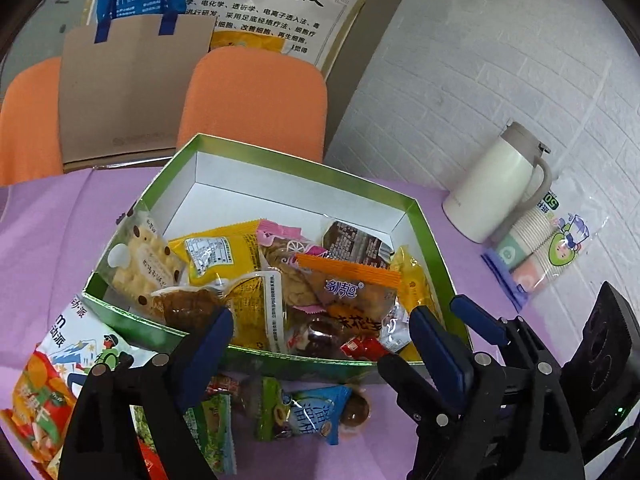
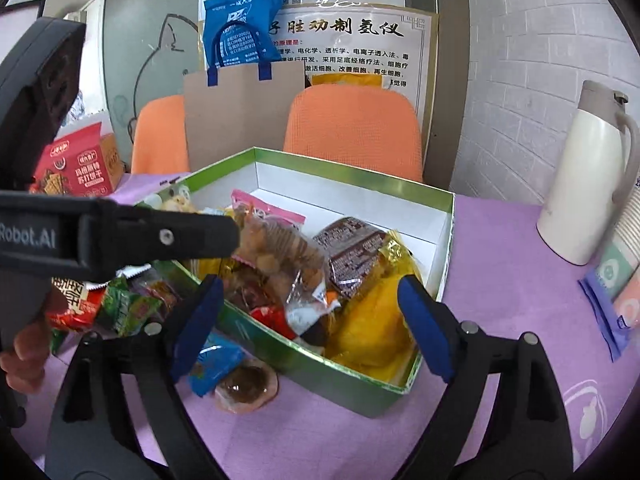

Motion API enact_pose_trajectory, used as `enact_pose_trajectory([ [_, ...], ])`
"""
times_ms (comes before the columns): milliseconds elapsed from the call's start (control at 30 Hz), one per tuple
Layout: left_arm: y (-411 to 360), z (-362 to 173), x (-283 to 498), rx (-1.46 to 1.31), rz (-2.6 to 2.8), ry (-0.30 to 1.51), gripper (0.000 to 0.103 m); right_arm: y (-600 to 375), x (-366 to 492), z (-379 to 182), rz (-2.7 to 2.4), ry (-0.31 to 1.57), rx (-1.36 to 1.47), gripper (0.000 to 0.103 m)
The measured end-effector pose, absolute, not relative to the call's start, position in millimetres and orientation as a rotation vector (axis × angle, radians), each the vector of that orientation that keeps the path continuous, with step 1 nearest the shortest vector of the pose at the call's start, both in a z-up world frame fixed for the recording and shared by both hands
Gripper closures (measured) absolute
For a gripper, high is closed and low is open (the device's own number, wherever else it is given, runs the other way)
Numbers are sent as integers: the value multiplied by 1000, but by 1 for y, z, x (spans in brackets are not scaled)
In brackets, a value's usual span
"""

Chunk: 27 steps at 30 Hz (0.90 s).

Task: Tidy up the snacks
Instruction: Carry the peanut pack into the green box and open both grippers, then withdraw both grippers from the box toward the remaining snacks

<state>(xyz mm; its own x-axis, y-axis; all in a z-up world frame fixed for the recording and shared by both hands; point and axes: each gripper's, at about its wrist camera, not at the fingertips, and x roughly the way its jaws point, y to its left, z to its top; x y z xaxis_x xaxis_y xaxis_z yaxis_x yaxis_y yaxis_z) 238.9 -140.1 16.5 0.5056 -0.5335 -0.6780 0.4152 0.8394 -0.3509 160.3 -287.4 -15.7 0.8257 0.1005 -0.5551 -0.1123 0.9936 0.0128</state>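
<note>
A green box [image 1: 424,236] with a white inside stands on the purple cloth and holds several snack packets, among them an orange packet [image 1: 352,280] and a yellow one [image 1: 218,254]. My left gripper [image 1: 322,316] hangs open over the box's near wall, holding nothing. On the cloth in front lie a blue-green packet [image 1: 304,408] and a round brown sweet [image 1: 356,410]. My right gripper [image 2: 310,280] is open over the box's near right corner, above a yellow packet [image 2: 372,324]. The blue packet [image 2: 216,364] and brown sweet [image 2: 246,388] lie just below its left finger.
A large printed snack bag [image 1: 52,360] lies at the near left, with green packets [image 2: 124,308] and a red cracker box [image 2: 76,164] beyond it. A white jug [image 1: 496,188] and a sleeve of paper cups [image 1: 536,248] stand right. Behind are orange chairs [image 1: 256,100] and a paper bag [image 1: 128,88].
</note>
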Motion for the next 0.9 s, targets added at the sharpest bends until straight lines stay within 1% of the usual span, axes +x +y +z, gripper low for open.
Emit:
enact_pose_trajectory([
  [167, -132, 26, 224, -151, -560, 857, 12, -288, 151, -12, 114, 606, 6, 14],
  [367, -122, 53, 192, -123, -550, 791, 12, -281, 122, 9, 109, 559, -1, 13],
  [500, -115, 66, 166, -92, -542, 751, 12, -275, 95, 21, 104, 522, -20, 9],
  [600, -108, 69, 147, -81, -545, 738, 11, -273, 75, 23, 111, 513, -19, 9],
  [733, -98, 58, 135, -85, -527, 756, 11, -272, 58, 13, 117, 563, -5, 9],
  [900, -95, 16, 144, -100, -515, 874, 11, -279, 53, -15, 90, 684, 3, 9],
])
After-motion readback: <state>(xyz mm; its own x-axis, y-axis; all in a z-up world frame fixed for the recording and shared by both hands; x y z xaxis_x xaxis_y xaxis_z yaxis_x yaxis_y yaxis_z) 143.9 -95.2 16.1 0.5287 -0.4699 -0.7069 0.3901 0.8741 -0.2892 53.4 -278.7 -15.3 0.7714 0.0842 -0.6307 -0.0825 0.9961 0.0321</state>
